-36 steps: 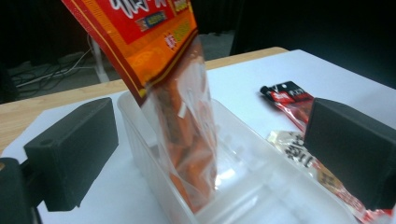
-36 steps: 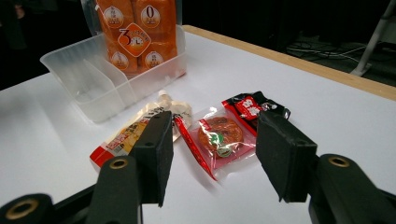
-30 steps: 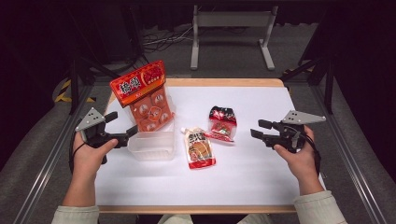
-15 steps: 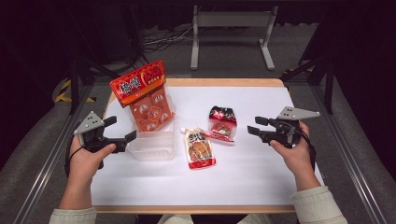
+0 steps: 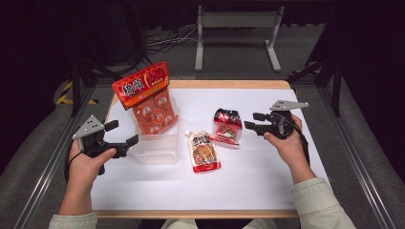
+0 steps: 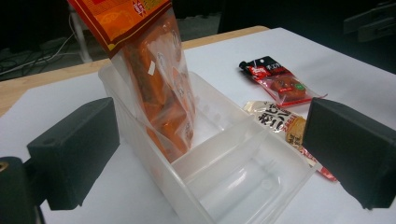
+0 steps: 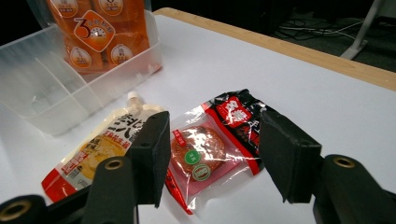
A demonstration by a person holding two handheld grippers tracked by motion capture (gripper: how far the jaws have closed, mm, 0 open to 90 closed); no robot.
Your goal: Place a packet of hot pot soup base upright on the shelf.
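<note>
A clear divided bin point(image 5: 155, 152) stands left of the table's middle, with a tall orange snack bag point(image 5: 148, 100) upright in its far compartment. My left gripper point(image 5: 125, 132) hovers open just left of the bin, the bin's near end point(image 6: 243, 140) between its jaws with no contact. A spouted pouch point(image 5: 204, 151) lies flat right of the bin. Beside it lies a red and black packet point(image 5: 228, 126). My right gripper point(image 5: 250, 120) floats just right of that packet point(image 7: 210, 144), open; its jaws have just been opening, nothing between them.
The white table top point(image 5: 267, 181) has a wooden far edge point(image 5: 229, 84). Metal rails run along both sides. A metal stand point(image 5: 236, 28) sits on the floor beyond the table. The bin's near compartments point(image 6: 233, 186) hold nothing.
My right gripper has moved left across the table toward the red and black packet. The left gripper has kept its place by the bin.
</note>
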